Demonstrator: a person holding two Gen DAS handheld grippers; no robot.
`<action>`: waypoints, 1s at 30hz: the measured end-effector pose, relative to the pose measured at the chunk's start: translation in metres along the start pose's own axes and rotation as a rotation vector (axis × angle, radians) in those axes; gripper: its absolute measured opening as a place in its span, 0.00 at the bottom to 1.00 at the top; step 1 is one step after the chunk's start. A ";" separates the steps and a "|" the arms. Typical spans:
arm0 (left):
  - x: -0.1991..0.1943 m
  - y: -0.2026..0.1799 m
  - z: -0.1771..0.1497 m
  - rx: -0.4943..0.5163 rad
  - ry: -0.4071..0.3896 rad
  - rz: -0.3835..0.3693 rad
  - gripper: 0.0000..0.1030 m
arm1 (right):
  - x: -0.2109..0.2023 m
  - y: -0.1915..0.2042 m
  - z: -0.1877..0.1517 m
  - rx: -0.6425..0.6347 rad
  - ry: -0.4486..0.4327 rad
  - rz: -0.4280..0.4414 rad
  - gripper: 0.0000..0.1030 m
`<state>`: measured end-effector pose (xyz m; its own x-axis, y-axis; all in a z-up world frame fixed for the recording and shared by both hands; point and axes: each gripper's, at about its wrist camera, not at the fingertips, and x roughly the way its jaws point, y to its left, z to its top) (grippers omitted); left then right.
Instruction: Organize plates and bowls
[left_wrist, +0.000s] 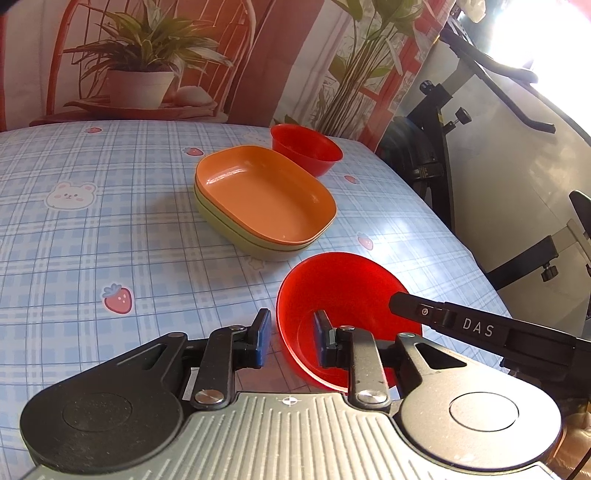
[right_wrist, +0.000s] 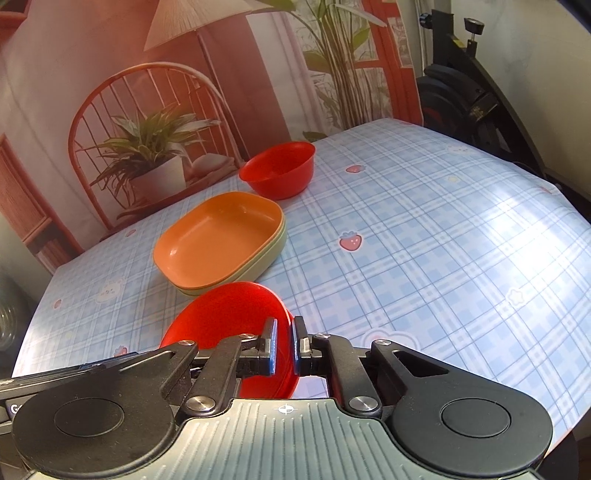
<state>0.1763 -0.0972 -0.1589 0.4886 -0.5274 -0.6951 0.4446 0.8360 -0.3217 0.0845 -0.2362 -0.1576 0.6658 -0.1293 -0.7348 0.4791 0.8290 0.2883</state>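
A red bowl (left_wrist: 343, 291) (right_wrist: 229, 314) is tilted just in front of both grippers, over the blue checked tablecloth. My right gripper (right_wrist: 284, 345) is shut on its right rim, and its black finger (left_wrist: 397, 301) shows reaching in from the right in the left wrist view. My left gripper (left_wrist: 291, 338) straddles the bowl's left rim with one pad inside and one outside. The outer pad stands clear of the rim. Beyond it, an orange dish (left_wrist: 266, 192) (right_wrist: 218, 240) is nested in a green dish (left_wrist: 229, 236) (right_wrist: 273, 251). A second red bowl (left_wrist: 306, 147) (right_wrist: 280, 170) stands upright behind them.
The table (left_wrist: 92, 240) (right_wrist: 424, 240) carries a blue plaid cloth with strawberry and bear prints. Its right edge drops off beside a black exercise machine (left_wrist: 432, 147) (right_wrist: 461, 92). A printed backdrop with a chair and plants hangs behind the far edge.
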 end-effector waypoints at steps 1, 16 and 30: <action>-0.001 0.000 0.000 -0.003 -0.004 0.001 0.27 | 0.000 0.000 0.000 0.001 -0.002 -0.004 0.10; -0.028 0.015 0.030 -0.045 -0.114 0.025 0.28 | -0.023 0.003 0.042 -0.071 -0.153 0.008 0.10; -0.075 0.018 0.106 -0.002 -0.303 0.063 0.31 | -0.031 -0.013 0.113 -0.140 -0.315 -0.020 0.10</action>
<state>0.2270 -0.0589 -0.0442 0.7170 -0.4958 -0.4901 0.4052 0.8684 -0.2857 0.1223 -0.3040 -0.0690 0.8115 -0.2892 -0.5078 0.4248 0.8887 0.1728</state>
